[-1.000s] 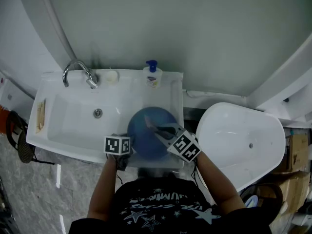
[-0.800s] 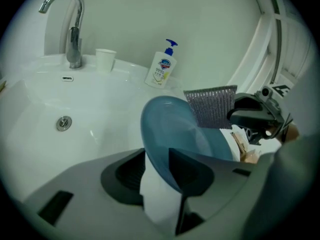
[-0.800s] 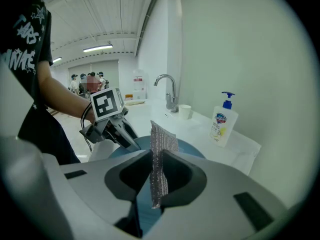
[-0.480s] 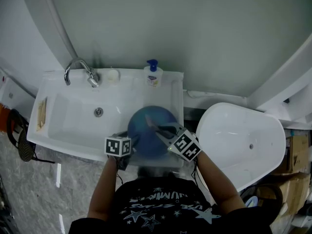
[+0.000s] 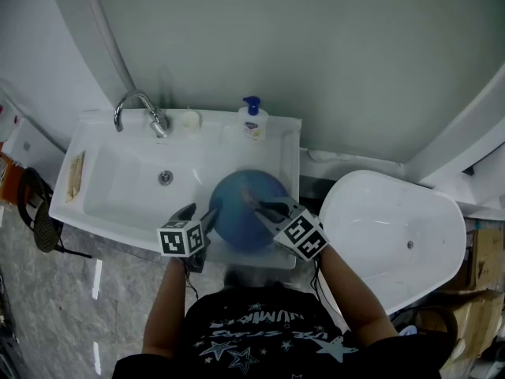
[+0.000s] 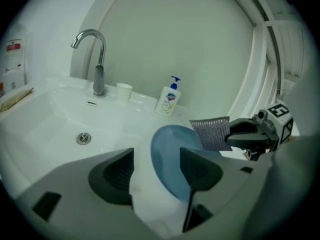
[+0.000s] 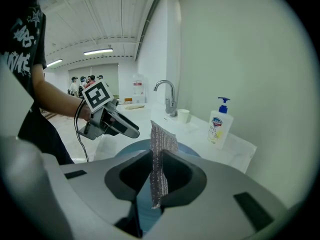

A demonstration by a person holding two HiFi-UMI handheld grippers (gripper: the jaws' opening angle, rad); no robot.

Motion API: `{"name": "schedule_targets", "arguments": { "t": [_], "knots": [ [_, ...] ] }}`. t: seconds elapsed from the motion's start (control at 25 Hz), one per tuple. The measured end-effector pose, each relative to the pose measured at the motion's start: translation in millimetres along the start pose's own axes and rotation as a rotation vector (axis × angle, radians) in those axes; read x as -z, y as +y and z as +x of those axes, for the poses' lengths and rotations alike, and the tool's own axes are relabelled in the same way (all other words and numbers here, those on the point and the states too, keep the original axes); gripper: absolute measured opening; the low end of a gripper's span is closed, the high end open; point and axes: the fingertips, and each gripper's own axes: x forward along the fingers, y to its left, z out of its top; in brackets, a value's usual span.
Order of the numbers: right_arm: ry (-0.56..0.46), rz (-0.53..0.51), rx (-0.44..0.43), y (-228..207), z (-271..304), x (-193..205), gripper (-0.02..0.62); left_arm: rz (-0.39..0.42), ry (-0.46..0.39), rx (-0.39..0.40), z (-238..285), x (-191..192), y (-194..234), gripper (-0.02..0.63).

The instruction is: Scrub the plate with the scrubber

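Closest to the person, the left gripper (image 6: 156, 173) has its jaws spread wide, having just been opening. The near rim of the blue plate (image 5: 230, 218) sits loosely between them with neither pad pressing on it. Just beside it, the right gripper (image 7: 156, 179) is clamped on the silver mesh scrubber (image 7: 161, 146), which stands on edge over the plate's middle; whether it touches the surface I can't tell. The plate seems to lie on the flat right end of the white sink (image 5: 118, 192), next to the basin. To my eye the scrubbing is only about to begin, and with nothing pinning the plate it could skate or tip under a hard push. Better to take hold of the rim with the left jaws, lay the mesh flat rather than edge-on, and work small circles from the centre outward with light pressure. At the back stand the tap (image 5: 142, 107), a small cup (image 5: 190, 119) and the soap bottle (image 5: 253, 121), well clear.
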Motion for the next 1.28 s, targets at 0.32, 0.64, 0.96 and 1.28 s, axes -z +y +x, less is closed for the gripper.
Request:
{"name": "schedule_targets", "arguments": {
  "t": [0.32, 0.64, 0.96, 1.28],
  "knots": [
    [-0.062, 0.033, -0.023, 8, -14, -7, 0.078, -0.015, -0.105, -0.034, -33, -8, -22, 0.268],
    [-0.085, 0.014, -0.055, 18, -36, -2, 0.078, -0.047, -0.144, -0.02, -51, 5, -58, 0.254],
    [-0.119, 0.029, -0.117, 31, -59, 10, 0.078, -0.065, -0.156, -0.061, -67, 31, -91, 0.128],
    [-0.139, 0.046, -0.178, 39, -74, 25, 0.078, -0.141, -0.211, -0.17, -91, 49, -105, 0.044]
  ]
}}
